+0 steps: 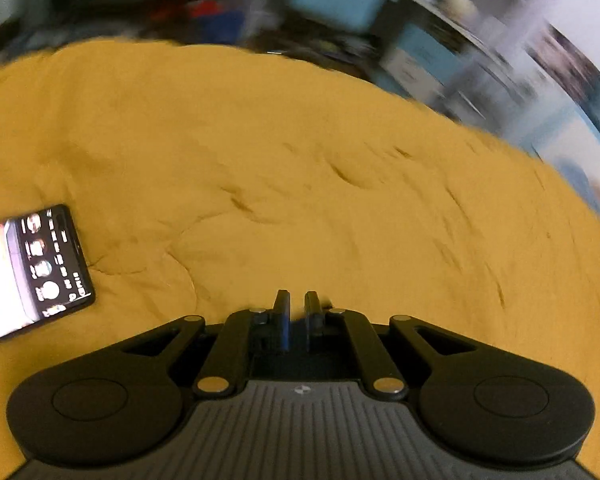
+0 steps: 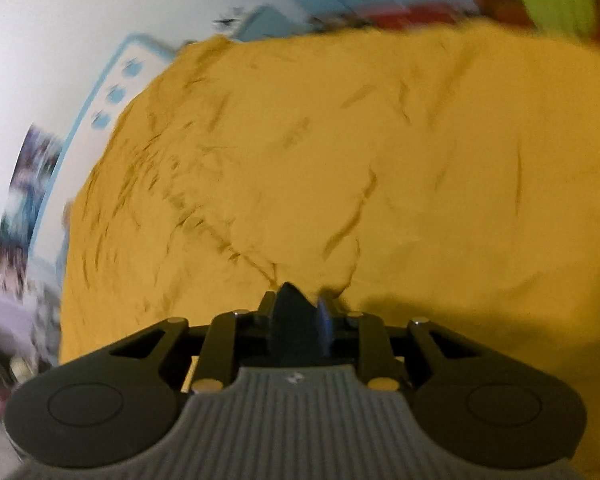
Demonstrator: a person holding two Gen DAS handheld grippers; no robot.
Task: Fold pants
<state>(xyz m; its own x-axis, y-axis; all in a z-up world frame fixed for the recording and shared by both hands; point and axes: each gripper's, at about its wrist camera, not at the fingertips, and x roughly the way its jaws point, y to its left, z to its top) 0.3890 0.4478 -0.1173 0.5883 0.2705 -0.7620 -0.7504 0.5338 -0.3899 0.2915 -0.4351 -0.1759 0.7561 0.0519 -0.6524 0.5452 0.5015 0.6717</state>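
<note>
left wrist view: your left gripper (image 1: 296, 304) sits nearly closed and empty over the yellow sheet (image 1: 300, 140), phone (image 1: 36, 268) beyond at left. your right gripper (image 2: 306, 300) is narrow; whether it pinches sheet is unclear. no pants show: probably the start, so find them first.

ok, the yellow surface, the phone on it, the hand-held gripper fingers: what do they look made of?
Yellow surface: looks like soft matte fabric, going by its creases and folds.
Phone: glossy lit screen, probably glass; dark frame, material unclear.
Left hand-held gripper: fingers look like matte black moulded plastic, with blue pads, possibly rubber.
</note>
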